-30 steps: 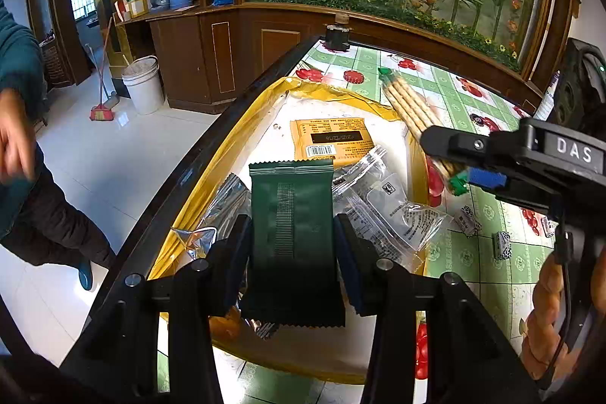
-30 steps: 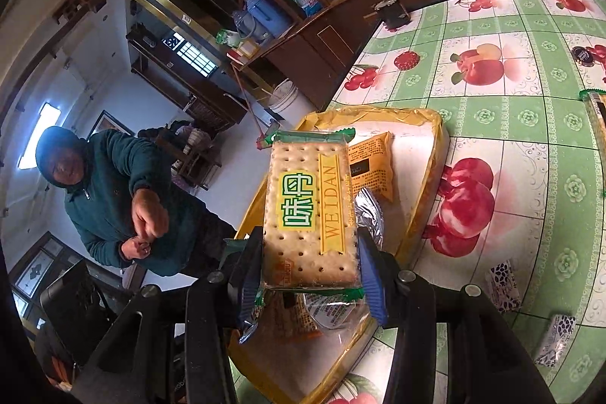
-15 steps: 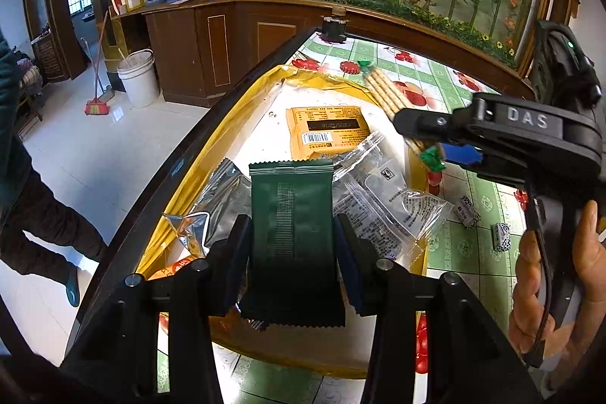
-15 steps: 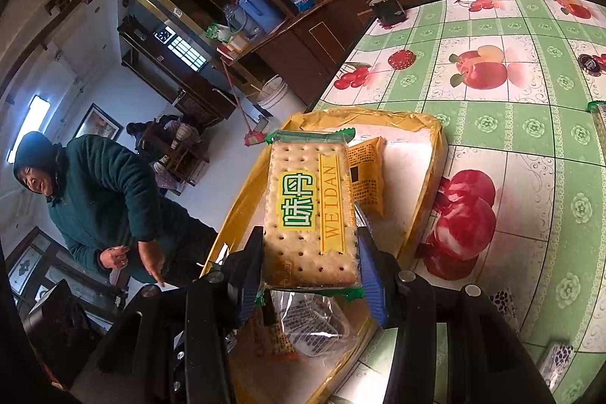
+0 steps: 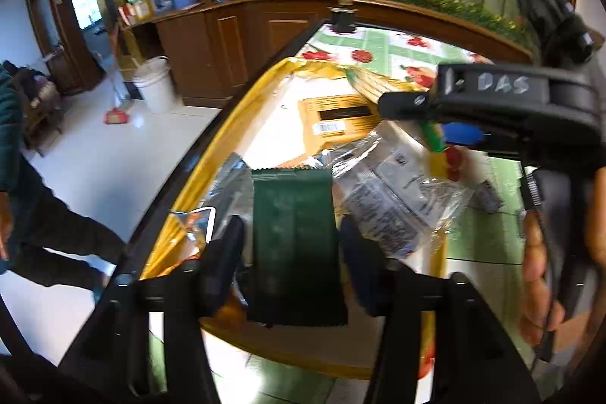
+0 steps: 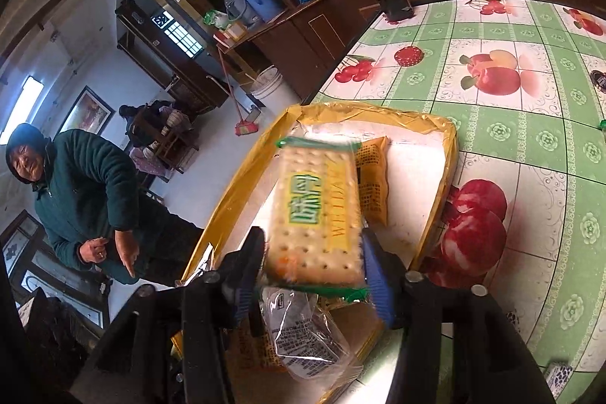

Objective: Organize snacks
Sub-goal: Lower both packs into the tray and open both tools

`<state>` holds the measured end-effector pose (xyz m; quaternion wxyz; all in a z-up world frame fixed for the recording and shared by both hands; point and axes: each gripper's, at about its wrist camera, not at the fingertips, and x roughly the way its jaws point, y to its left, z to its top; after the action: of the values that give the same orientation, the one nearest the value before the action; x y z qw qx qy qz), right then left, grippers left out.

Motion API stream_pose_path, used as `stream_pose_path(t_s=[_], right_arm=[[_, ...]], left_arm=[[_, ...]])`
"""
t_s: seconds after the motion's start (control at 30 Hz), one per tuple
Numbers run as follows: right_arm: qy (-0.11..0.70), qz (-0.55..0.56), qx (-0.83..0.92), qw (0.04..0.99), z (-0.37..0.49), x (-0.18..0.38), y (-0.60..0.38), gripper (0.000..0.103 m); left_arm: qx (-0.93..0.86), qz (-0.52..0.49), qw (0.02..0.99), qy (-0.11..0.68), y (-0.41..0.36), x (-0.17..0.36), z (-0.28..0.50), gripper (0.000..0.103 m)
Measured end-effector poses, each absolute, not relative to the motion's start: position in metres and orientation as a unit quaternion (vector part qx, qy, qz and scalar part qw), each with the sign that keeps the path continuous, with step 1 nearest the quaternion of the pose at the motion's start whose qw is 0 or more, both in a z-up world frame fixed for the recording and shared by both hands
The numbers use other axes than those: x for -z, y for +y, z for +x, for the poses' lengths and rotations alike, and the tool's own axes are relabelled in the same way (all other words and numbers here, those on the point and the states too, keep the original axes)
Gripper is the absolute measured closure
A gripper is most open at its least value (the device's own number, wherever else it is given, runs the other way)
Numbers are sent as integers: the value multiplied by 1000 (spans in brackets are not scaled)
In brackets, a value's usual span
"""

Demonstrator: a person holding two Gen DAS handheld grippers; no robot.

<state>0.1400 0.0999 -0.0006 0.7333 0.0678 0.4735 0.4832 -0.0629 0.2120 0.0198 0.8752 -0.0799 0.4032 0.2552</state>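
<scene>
Left gripper [image 5: 291, 254]: jaws just opening, now apart, gaps either side of dark green packet [image 5: 295, 245] above yellow tray [image 5: 227, 124]. Right gripper [image 6: 314, 264]: jaws just opening, apart; cracker packet [image 6: 318, 214] tilted between them, blurred, over tray. Orange packet [image 6: 373, 184] lies in tray on tabletop [image 6: 530, 146].
</scene>
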Motion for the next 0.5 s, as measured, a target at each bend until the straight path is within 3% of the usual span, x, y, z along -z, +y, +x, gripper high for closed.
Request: stream_pose_path(t_s=[0.03, 0.13, 0.5], right_arm=[[474, 70, -480, 735, 140, 0, 97, 34], [468, 81, -479, 738, 139, -4, 87, 32], [460, 96, -478, 742, 130, -15, 50, 32]], left_arm=[[-253, -84, 876, 402, 213, -20, -64, 42], [-248, -105, 872, 408, 217, -20, -67, 42], [-239, -120, 877, 400, 209, -30, -76, 42]])
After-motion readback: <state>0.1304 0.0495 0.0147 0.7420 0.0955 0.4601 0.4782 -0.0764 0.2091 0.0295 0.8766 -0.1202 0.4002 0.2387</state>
